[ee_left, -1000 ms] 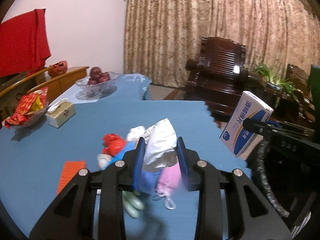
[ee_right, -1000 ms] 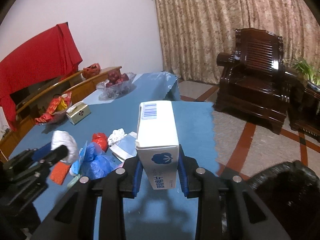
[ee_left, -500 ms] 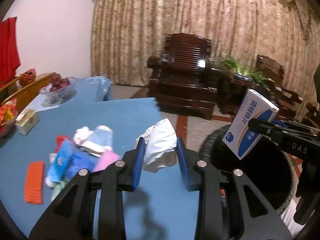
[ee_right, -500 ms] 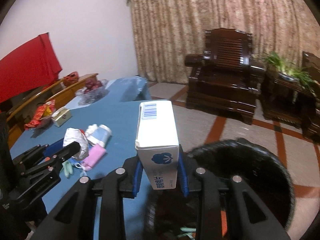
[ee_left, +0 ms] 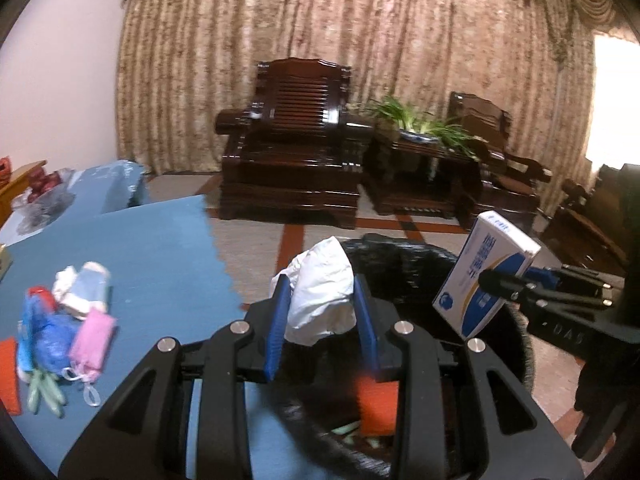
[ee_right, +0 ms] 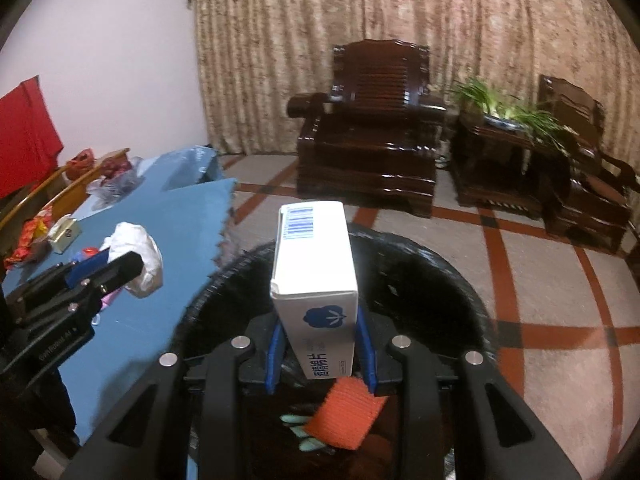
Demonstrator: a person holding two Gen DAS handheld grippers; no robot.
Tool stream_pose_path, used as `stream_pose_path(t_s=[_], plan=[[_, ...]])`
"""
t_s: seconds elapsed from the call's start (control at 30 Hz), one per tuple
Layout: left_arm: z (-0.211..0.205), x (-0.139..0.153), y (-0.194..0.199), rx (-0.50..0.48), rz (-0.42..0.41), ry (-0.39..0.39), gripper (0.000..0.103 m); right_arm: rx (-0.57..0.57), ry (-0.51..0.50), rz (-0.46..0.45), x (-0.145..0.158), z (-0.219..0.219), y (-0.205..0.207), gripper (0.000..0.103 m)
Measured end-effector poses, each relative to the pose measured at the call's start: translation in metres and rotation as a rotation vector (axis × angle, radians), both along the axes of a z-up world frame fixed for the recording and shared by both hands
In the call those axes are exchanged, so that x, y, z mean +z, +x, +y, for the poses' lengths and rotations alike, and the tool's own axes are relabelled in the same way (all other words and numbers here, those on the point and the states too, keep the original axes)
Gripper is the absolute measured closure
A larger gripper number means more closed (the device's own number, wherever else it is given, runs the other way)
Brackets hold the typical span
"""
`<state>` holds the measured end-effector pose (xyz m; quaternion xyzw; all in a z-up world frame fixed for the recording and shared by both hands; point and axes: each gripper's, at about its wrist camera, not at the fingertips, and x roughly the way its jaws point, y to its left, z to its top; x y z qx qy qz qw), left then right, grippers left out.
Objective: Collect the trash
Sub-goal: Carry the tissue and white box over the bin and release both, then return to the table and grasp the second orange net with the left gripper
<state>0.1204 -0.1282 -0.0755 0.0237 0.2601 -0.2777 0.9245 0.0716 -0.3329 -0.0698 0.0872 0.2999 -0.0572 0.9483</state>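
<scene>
Trash waits in both grippers above the black-lined bin: the left gripper pinches a crumpled white wrapper between its blue pads, and the right gripper clamps an upright white-and-blue carton (barcode on its top face). Inside the bin lie an orange ribbed piece and some pale green bits. Beside the bin, touching its rim in the right wrist view, stands the blue-covered table, where a heap of leftover rubbish sits: a pink pouch, blue plastic, a red scrap, white paper. Behind the bin are a dark wooden armchair and a potted green plant, well apart from both grippers.
</scene>
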Motion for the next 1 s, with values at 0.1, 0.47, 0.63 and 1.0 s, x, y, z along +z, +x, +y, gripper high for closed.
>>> stream_pose_path(t_s=[0.1, 0.47, 0.63, 1.0], plan=[[-0.017, -0.005, -0.001, -0.048, 0.019, -0.007, 0.067, -0.025, 0.0, 0.019, -0.006, -0.012, -0.002, 0.071], [0.006, -0.006, -0.001, 0.007, -0.004, 0.017, 0.024, -0.077, -0.039, -0.012, -0.009, -0.02, -0.015, 0.01], [0.058, -0.003, -0.001, 0.127, -0.026, 0.043, 0.014, -0.012, -0.04, -0.047, -0.003, 0.004, -0.007, 0.006], [0.169, 0.012, -0.004, 0.372, -0.059, 0.098, 0.012, 0.202, 0.004, -0.079, 0.002, 0.094, 0.032, 0.006]])
